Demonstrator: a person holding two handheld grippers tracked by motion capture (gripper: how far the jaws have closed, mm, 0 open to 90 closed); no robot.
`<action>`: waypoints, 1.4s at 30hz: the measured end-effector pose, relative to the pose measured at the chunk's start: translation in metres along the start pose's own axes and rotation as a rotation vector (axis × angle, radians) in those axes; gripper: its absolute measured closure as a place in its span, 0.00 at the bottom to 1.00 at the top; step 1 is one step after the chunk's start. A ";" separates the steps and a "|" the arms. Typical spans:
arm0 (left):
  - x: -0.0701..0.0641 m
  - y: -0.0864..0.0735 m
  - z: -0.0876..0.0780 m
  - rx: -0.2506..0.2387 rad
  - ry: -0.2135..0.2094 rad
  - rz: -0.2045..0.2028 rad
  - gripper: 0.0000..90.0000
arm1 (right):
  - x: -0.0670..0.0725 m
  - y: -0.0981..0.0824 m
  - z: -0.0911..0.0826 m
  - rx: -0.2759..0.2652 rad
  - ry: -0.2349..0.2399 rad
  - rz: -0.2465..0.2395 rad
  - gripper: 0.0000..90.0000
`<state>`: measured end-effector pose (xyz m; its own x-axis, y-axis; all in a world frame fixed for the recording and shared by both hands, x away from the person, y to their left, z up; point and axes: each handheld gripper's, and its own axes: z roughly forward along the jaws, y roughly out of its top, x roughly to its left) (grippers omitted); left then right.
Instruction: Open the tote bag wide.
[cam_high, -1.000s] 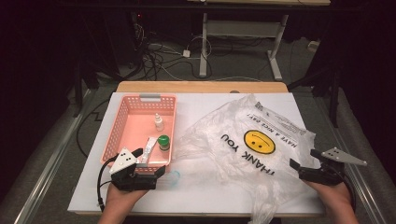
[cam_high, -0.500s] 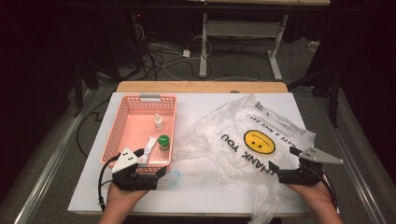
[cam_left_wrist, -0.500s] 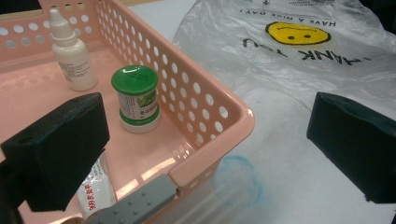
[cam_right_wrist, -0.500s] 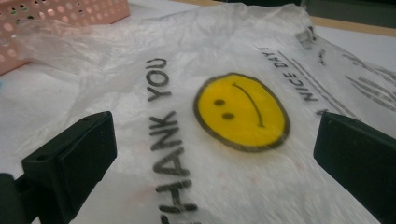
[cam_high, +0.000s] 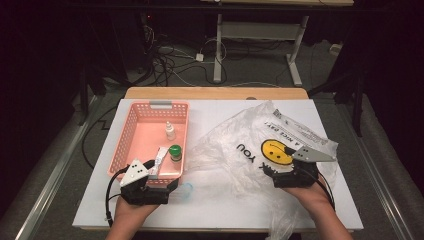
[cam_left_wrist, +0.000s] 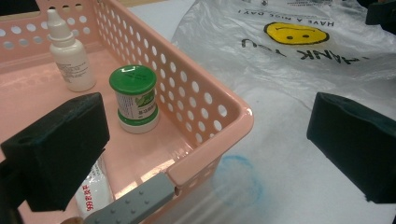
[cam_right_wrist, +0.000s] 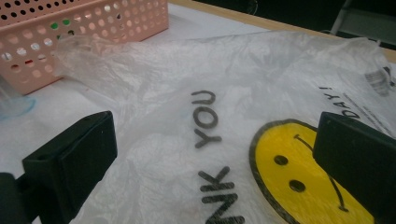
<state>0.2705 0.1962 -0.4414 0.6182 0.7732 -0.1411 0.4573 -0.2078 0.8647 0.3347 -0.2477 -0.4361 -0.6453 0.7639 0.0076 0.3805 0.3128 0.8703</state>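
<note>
Plastic bag (cam_high: 260, 150) reads "THANK YOU", "NICE DAY".

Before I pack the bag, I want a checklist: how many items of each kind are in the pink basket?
Dropper bottle, white: 1
Green-capped jar: 1
Sachet, white with print: 1
Total in the pink basket: 3
Beside it, a clear blue-rimmed container and the plastic bag lie on the table.

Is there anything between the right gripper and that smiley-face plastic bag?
Nothing visible. The right gripper hovers open directly over the plastic bag, its jaws either side of the print, with no other object in the gap.
</note>
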 end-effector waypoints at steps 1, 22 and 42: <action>0.000 0.000 0.000 0.001 0.000 0.001 0.00 | 0.001 0.002 0.002 0.000 0.004 -0.002 0.00; -0.009 0.001 0.006 -0.004 -0.030 0.023 0.00 | 0.037 0.007 0.014 0.057 0.118 -0.084 0.05; -0.008 0.003 -0.002 -0.038 -0.033 0.014 0.00 | 0.048 -0.018 0.008 0.232 0.165 -0.138 0.31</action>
<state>0.2658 0.1906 -0.4366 0.6456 0.7500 -0.1438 0.4238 -0.1952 0.8845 0.3022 -0.2118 -0.4558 -0.7928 0.6094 -0.0069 0.4104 0.5422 0.7332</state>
